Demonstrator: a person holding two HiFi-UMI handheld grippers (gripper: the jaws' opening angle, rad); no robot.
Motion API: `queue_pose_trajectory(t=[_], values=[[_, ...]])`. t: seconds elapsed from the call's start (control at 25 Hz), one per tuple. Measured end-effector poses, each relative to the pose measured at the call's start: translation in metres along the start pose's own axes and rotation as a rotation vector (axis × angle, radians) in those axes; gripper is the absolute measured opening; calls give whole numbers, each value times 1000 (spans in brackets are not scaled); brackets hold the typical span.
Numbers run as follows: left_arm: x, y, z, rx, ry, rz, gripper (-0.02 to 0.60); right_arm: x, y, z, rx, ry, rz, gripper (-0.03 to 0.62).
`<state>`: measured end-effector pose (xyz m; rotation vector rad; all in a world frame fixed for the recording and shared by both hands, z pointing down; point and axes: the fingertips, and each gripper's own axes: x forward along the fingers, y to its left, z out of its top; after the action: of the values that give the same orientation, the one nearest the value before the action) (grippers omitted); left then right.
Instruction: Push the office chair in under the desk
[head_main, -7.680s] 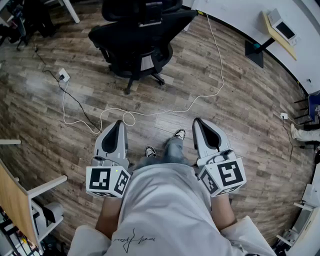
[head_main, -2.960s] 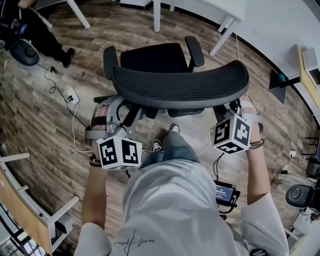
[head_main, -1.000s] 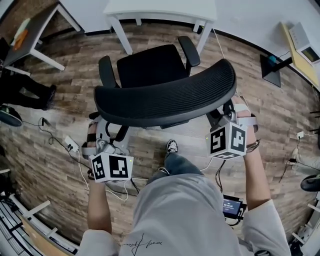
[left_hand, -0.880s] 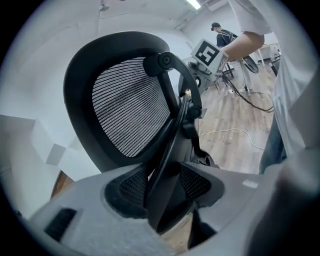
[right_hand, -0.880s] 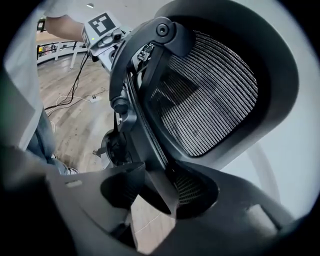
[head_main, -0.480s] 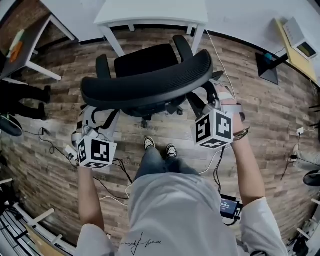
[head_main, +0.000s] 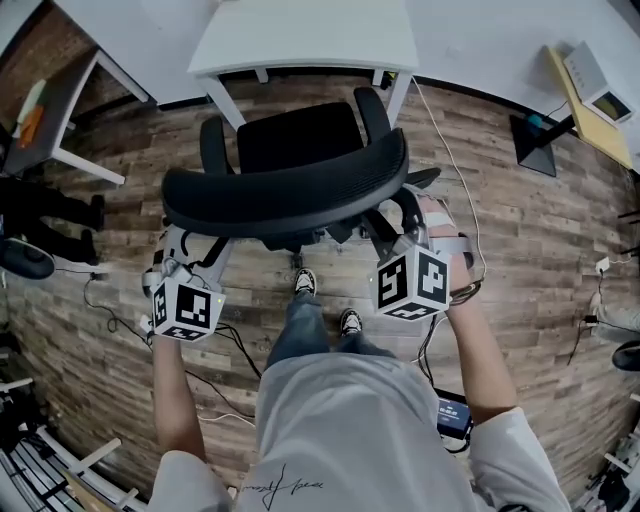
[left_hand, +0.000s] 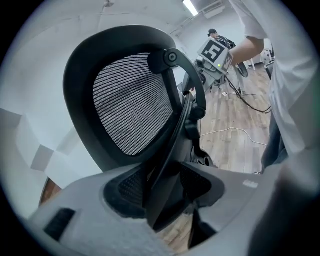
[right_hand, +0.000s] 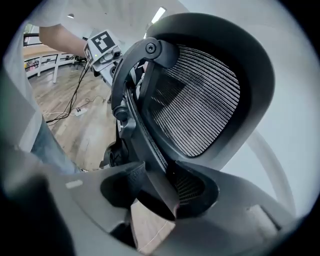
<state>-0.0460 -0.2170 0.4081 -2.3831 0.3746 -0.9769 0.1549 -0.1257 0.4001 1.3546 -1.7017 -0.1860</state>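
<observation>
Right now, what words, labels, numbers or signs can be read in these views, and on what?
Script print on the white shirt: too blurred to read.
Small screen by the person's hip: too small to read.
Left marker cube and right marker cube: square patterns only, no words.
Nothing readable.

Chair (head_main: 300, 145) just before desk (head_main: 310, 40)

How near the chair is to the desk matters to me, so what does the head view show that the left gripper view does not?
Only the head view: the white desk top, the office chair seat and armrests just short of it, and the person's shoes. Only the left gripper view: the left gripper clamped on the backrest's support strut. Both: the mesh backrest, the right gripper with its marker cube, and the wood floor.
</observation>
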Motion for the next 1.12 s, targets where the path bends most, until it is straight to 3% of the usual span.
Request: queue_pose_trajectory(t=[1.12], values=[[78,123,-40,89,-109,-96,209,97,-46,47,57,134,-66,186]])
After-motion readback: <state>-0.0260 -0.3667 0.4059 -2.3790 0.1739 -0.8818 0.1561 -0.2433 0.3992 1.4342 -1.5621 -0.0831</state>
